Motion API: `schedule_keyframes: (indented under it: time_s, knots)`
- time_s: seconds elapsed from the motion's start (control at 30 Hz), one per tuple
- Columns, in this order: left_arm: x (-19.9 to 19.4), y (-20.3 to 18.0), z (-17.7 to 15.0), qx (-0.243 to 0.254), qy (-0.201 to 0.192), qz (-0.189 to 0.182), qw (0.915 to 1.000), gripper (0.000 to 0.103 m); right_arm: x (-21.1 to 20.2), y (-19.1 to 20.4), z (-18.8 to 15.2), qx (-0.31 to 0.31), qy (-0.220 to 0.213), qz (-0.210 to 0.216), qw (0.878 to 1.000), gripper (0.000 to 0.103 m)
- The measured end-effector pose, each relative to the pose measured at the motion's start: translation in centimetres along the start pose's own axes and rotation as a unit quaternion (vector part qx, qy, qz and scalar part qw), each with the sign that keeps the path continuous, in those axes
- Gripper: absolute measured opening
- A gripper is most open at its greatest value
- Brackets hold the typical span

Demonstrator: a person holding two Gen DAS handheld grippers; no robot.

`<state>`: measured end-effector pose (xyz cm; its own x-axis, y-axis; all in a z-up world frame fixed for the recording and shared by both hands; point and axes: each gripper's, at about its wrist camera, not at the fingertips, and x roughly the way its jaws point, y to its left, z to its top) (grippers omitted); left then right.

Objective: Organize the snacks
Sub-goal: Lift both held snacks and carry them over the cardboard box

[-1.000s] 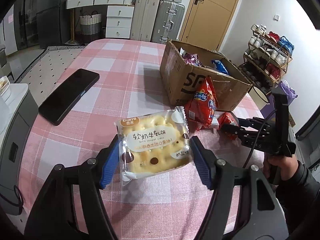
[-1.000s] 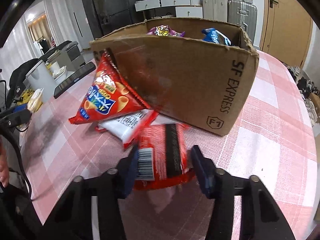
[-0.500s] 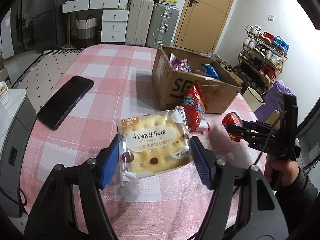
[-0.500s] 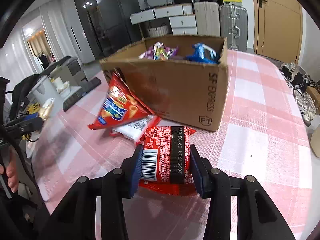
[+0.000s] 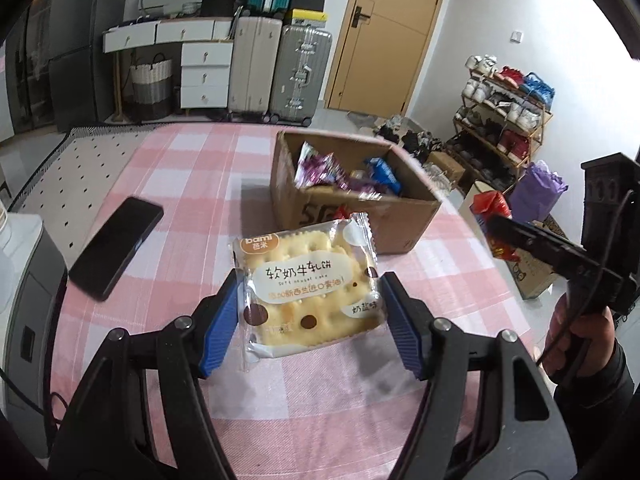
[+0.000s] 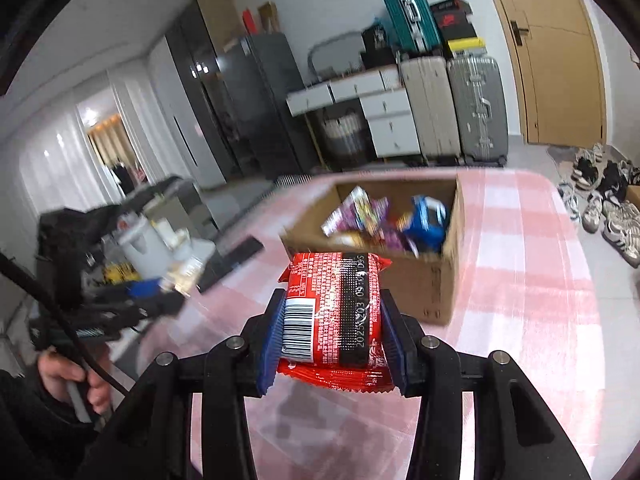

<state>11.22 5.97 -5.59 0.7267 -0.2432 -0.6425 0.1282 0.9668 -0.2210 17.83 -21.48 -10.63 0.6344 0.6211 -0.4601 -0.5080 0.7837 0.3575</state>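
My left gripper [image 5: 310, 322] is shut on a yellow biscuit packet [image 5: 308, 288] and holds it above the pink checked table [image 5: 192, 168]. My right gripper [image 6: 330, 338] is shut on a red snack packet [image 6: 334, 308], held high in the air; the packet also shows in the left wrist view [image 5: 490, 204] at the right. An open cardboard box [image 5: 404, 226] stands on the table with purple and blue snack packets [image 5: 320, 168] inside. It also shows in the right wrist view [image 6: 452, 276], below and beyond the red packet.
A black phone [image 5: 116, 248] lies on the table's left side. A red packet's corner [image 5: 340, 213] peeks out at the box's front. Suitcases [image 5: 280, 68], white drawers and a shoe rack [image 5: 504, 116] stand beyond the table.
Both grippers have risen with their packets. The right gripper lifted the red packet from the table beside the box to well above it. The view now looks down into the box.
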Motion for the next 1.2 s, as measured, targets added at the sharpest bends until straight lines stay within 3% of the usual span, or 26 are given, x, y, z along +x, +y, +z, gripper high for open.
schedule_keyframes:
  time_s: [0.43,0.7,0.97,1.2]
  knots:
    - [-4.3,-5.2,7.2,0.052,-0.039,-0.035,0.9972,0.066,-6.6,4.4,7.9,-0.034,-0.065,0.025,0.997,0.044]
    - [-5.9,-6.8,12.6,0.052,-0.071,-0.047,0.995,0.066,-7.6,5.4,13.1,-0.044,-0.085,0.024,0.995,0.044]
    - [-3.0,-7.9,17.1,0.063,-0.061,-0.037,0.9955,0.066,-4.0,4.1,17.6,-0.045,-0.07,0.003,0.997,0.044]
    - [3.4,-7.2,19.3,0.059,-0.031,-0.034,0.9972,0.066,2.0,1.3,19.3,-0.034,-0.041,-0.008,0.999,0.044]
